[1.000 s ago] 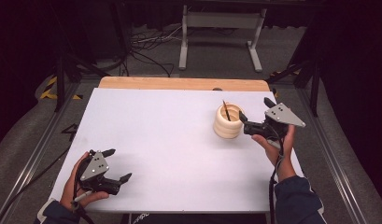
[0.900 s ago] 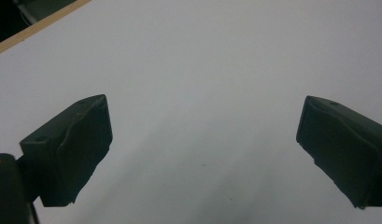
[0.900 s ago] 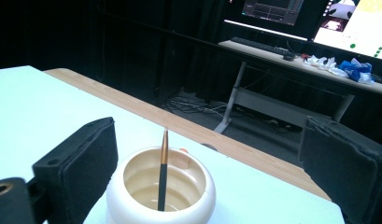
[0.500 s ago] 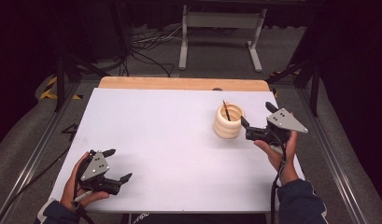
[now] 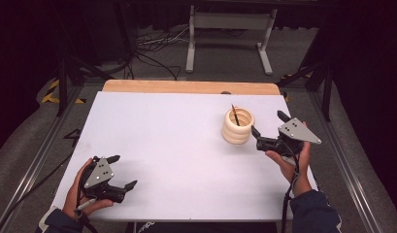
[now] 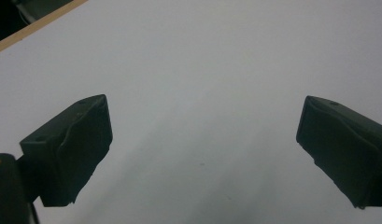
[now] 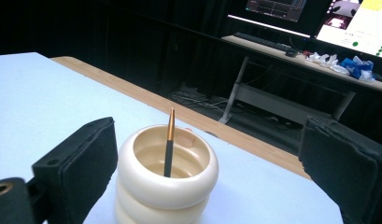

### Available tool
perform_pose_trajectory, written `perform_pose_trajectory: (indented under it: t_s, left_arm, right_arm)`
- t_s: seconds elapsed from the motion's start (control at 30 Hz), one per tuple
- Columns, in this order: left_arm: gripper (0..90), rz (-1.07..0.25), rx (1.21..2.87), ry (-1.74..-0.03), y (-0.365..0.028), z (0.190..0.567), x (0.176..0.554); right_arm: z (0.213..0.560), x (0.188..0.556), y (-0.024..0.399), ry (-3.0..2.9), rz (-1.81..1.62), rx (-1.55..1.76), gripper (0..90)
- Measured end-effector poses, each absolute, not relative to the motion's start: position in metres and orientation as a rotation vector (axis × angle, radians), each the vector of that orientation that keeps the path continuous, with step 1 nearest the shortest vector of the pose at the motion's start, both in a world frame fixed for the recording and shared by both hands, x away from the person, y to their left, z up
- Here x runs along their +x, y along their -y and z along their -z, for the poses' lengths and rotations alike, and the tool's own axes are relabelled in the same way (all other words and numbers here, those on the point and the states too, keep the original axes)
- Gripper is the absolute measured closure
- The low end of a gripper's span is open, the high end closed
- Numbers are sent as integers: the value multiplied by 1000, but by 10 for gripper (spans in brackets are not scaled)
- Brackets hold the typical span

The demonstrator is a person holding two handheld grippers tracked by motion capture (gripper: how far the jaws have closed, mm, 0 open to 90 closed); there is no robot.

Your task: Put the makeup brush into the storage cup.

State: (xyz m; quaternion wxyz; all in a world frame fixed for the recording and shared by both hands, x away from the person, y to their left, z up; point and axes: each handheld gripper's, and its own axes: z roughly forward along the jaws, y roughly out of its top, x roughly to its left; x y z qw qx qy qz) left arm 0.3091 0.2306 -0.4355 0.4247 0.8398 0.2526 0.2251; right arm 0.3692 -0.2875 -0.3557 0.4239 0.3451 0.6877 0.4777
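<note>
Here the right gripper [image 5: 265, 129] is held with its jaws spread wide and nothing between them, just beside the cream ribbed holder [image 5: 238, 125], which stands upright near the far right corner of the table [image 5: 176, 126]. In the right gripper view the holder [image 7: 163, 175] is seen between the two jaws but untouched by them. A thin pencil [image 7: 169, 142] is leaned inside it, its gold-banded end raised above the rim. The pencil is judged light, stiff and slim, easily rolled or tipped; it is best pinched at the exposed upper end and drawn out along its lean. The holder looks smooth and rigid, possibly fragile, and may be dragged along. The left gripper [image 5: 122, 171] is rested near the table's near left corner, jaws likewise parted and empty.
</note>
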Motion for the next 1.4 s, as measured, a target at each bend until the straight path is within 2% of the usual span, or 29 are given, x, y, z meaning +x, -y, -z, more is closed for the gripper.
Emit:
perform_pose_trajectory:
  t_s: [1.4]
  left_arm:
    - [46,-572,2102,-627,-232,435,308]
  right_arm:
    - [388,329,295,-1839,-1109,791,49]
